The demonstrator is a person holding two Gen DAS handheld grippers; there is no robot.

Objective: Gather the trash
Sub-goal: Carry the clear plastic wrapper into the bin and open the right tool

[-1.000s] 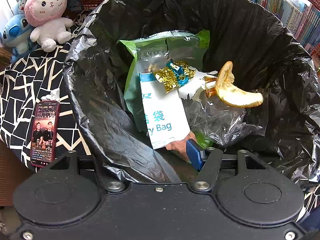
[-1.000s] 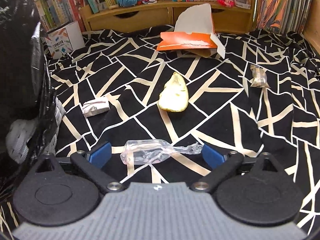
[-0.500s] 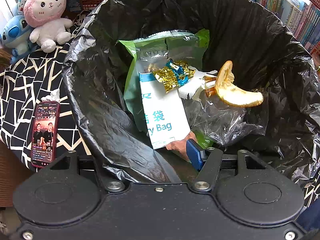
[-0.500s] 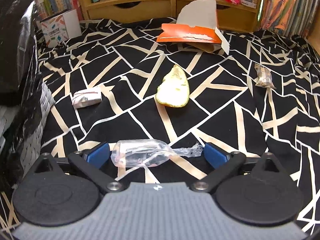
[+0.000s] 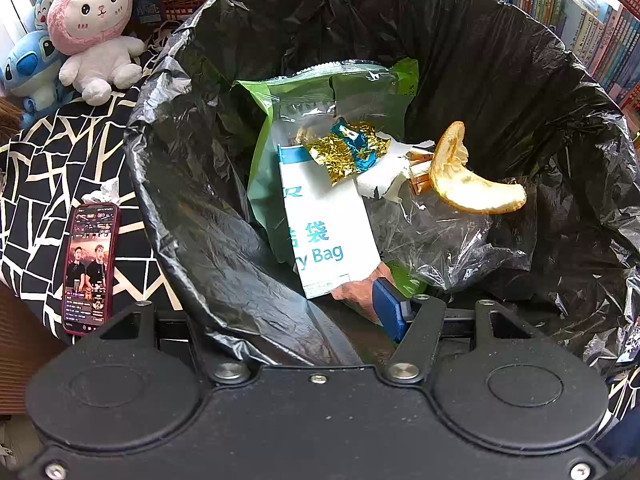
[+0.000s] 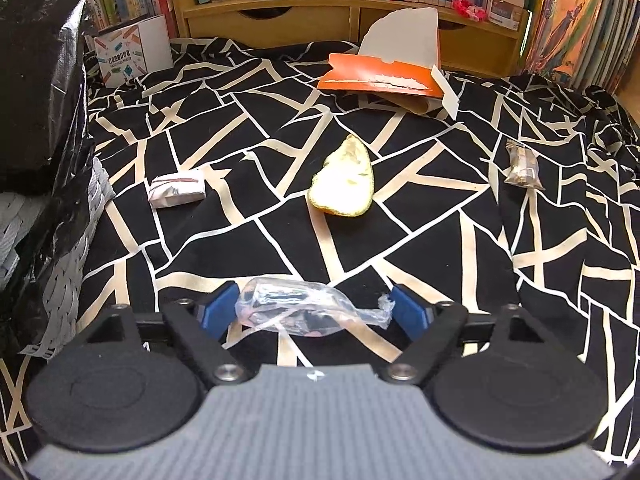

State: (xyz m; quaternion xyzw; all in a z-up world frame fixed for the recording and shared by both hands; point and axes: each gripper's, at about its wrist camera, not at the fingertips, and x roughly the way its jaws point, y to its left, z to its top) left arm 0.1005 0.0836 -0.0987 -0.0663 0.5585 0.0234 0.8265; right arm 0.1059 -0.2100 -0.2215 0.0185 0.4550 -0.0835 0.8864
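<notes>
1. The right gripper (image 6: 310, 310), with black arms and blue pads, is closing around a crumpled clear plastic wrapper (image 6: 308, 310) that lies between its jaws on the black bedspread with cream lines (image 6: 440, 240); the pads do not yet press it.
2. The wrapper lies at the near edge of the bedspread, just in front of the gripper body.
3. Further out, near the middle of the bedspread, lies a pale yellow piece of fruit peel (image 6: 344, 178), with a small folded white paper packet (image 6: 176, 189) to its left and a small tan snack wrapper (image 6: 522, 166) towards the right edge.
4. A torn orange and white cardboard box (image 6: 384, 76) lies at the far edge, before a wooden bookshelf (image 6: 320, 20).
5. The left gripper (image 5: 304, 312) pinches the near rim of the black plastic bin liner (image 5: 224, 240); only one blue pad shows, inside the liner.
6. Inside the liner lie a green and white plastic bag (image 5: 320, 220), a gold and blue foil wrapper (image 5: 348, 150) and a curved orange peel (image 5: 468, 184).
7. Left of the bin, a red-cased phone (image 5: 91, 270) lies on the bedspread.
</notes>
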